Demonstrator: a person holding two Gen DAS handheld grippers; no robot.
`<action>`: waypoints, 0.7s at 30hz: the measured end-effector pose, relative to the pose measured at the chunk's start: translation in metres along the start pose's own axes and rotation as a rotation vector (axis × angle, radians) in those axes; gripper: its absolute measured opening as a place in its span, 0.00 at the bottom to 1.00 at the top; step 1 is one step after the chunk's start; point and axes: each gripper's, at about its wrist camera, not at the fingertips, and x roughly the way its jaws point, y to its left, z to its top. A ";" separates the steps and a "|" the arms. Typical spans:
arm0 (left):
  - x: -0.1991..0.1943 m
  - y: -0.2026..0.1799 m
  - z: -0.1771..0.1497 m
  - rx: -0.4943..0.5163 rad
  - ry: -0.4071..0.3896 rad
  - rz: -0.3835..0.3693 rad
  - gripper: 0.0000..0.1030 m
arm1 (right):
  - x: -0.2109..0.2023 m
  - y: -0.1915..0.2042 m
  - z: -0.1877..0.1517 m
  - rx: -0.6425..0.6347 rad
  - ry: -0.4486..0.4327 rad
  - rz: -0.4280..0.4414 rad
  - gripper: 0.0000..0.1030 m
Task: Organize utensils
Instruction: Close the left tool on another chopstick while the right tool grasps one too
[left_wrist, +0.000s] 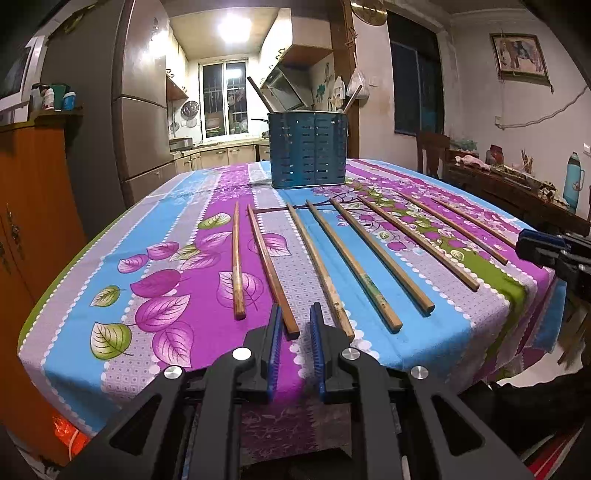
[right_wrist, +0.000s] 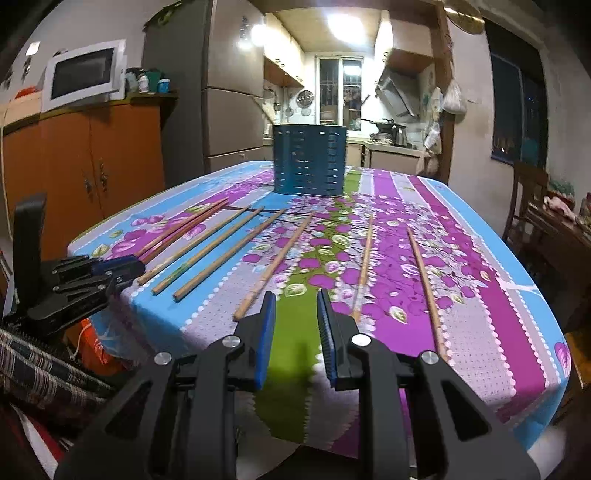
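Several wooden chopsticks lie side by side on a flowered tablecloth (left_wrist: 110, 295), pointing toward a blue slotted utensil holder (left_wrist: 308, 149) at the far edge; it also shows in the right wrist view (right_wrist: 309, 159). My left gripper (left_wrist: 295, 314) is open at the near edge, its fingers either side of the near end of the second chopstick from the left (left_wrist: 271, 269). My right gripper (right_wrist: 296, 301) is open and empty at the near edge, between two chopsticks (right_wrist: 275, 264) (right_wrist: 364, 266). The left gripper also shows in the right wrist view (right_wrist: 114, 269).
An orange cabinet (right_wrist: 92, 158) with a microwave (right_wrist: 83, 75) stands left of the table, a fridge (right_wrist: 229, 92) behind it. A wooden chair (left_wrist: 432, 151) and a cluttered side table (left_wrist: 517, 184) stand at the right. The kitchen lies beyond the holder.
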 end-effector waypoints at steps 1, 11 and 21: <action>0.000 0.000 -0.001 -0.003 -0.003 0.000 0.16 | 0.000 0.003 -0.001 -0.009 0.001 0.004 0.21; -0.004 0.003 -0.007 -0.032 -0.034 -0.016 0.10 | 0.009 0.032 -0.002 -0.082 0.048 0.038 0.21; -0.006 0.006 -0.008 -0.041 -0.038 -0.026 0.09 | 0.014 0.051 0.002 -0.143 0.060 0.083 0.21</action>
